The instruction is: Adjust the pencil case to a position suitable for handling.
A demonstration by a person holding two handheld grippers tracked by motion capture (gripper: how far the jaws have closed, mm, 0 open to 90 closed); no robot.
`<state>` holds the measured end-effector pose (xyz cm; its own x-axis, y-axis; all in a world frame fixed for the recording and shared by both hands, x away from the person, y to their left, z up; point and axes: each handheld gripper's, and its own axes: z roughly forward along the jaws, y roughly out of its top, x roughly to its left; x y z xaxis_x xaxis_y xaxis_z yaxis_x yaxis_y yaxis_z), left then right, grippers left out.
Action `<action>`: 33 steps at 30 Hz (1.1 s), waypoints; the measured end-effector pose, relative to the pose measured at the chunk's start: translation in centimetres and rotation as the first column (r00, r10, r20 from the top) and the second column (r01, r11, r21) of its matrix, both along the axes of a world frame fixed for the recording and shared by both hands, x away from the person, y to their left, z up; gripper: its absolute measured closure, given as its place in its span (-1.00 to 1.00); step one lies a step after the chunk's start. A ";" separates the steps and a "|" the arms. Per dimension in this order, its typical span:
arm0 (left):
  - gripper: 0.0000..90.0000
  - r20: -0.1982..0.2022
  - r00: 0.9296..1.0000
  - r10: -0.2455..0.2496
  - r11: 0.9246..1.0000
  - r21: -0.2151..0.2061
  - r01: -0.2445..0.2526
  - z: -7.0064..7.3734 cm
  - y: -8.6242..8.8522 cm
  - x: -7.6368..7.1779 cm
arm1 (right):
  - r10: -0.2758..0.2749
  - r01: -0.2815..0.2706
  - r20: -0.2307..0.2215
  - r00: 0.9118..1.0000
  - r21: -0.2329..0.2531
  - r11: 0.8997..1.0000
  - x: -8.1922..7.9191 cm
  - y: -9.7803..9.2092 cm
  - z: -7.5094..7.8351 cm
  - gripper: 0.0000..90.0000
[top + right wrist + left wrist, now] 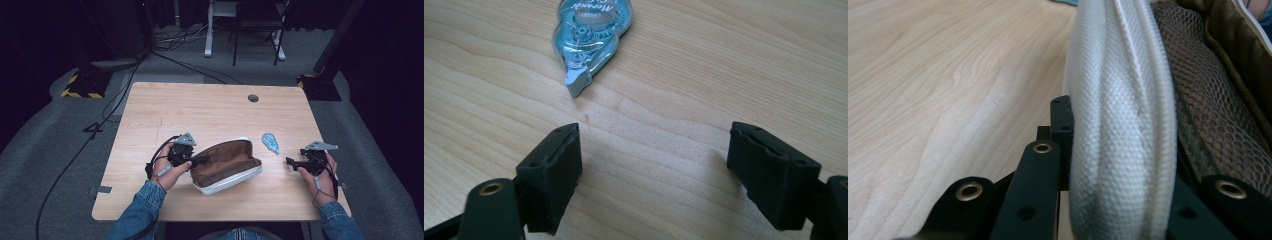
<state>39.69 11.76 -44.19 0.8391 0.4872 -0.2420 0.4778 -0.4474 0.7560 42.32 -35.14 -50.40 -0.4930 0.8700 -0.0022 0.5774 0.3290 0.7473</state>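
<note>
Left claw pinching the pouch, right one wide open

Left gripper [200,160] clamps the white fabric pouch with brown lining [227,165] by its rim; right gripper [654,175] gapes near the blue-clear plastic correction-tape dispenser [589,35].

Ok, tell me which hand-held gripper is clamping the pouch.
The left hand-held gripper: its jaws pinch the open pouch's white rim; the right hand-held gripper is open, apart.

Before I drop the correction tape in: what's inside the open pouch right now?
The pouch shows brown lining and a mesh pocket; nothing loose visible. Its bottom and the pocket's contents are hidden. The left claw grips its white rim.
</note>
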 end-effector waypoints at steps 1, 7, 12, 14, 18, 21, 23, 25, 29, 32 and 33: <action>0.88 -0.004 1.000 -0.005 1.000 0.003 0.005 -0.1 -0.2 0.0 | 0.000 0.000 0.000 1.000 0.000 1.000 0.0 0.0 0.0 -0.51; 0.87 -0.020 0.999 -0.039 0.999 -0.002 0.039 -0.8 -0.8 0.0 | 0.000 0.000 0.000 1.000 0.000 1.000 0.0 0.0 0.0 -0.51; 0.87 -0.036 0.997 -0.067 0.998 0.007 0.067 -1.3 -1.3 0.0 | 0.000 0.000 0.000 1.000 0.000 1.000 0.0 0.0 0.0 -0.51; 0.86 -0.042 0.996 -0.075 0.997 0.004 0.076 -1.7 -1.4 0.0 | 0.000 0.000 0.000 1.000 0.000 1.000 0.0 0.0 0.0 -0.51; 0.86 -0.050 0.995 -0.090 0.996 0.012 0.091 -2.1 -1.4 0.1 | 0.000 0.000 0.000 1.000 0.000 1.000 0.0 0.0 0.0 -0.51; 0.85 -0.060 0.993 -0.100 0.994 0.029 0.102 -2.3 -1.6 0.1 | 0.000 0.000 0.000 1.000 0.000 1.000 0.0 0.0 0.0 -0.51; 0.84 -0.058 0.993 -0.100 0.993 0.052 0.103 -2.5 -1.7 0.0 | 0.000 0.000 0.000 1.000 0.000 1.000 0.0 0.0 0.0 -0.51; 0.84 -0.058 0.993 -0.101 0.993 0.062 0.105 -2.5 -1.7 0.0 | 0.000 0.000 0.000 1.000 0.000 1.000 0.0 0.0 0.0 -0.51; 0.83 -0.048 0.993 -0.105 0.991 0.084 0.109 -2.5 -1.5 -0.1 | 0.000 0.000 0.000 1.000 0.000 1.000 0.0 0.0 0.0 -0.51; 0.78 -0.043 0.994 -0.104 0.989 0.099 0.108 -2.5 -1.5 -0.1 | 0.000 0.000 0.000 1.000 0.000 1.000 0.0 0.0 0.0 -0.51; 0.75 -0.045 0.994 -0.102 0.989 0.103 0.106 -2.6 -1.5 0.0 | 0.000 0.000 0.000 1.000 0.000 1.000 0.0 0.0 0.0 -0.51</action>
<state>39.65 10.27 -46.76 0.8774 0.4220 -0.2284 0.4532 -0.5721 0.6836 42.32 -35.14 -50.40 -0.4926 0.8702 -0.0018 0.5778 0.3286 0.7471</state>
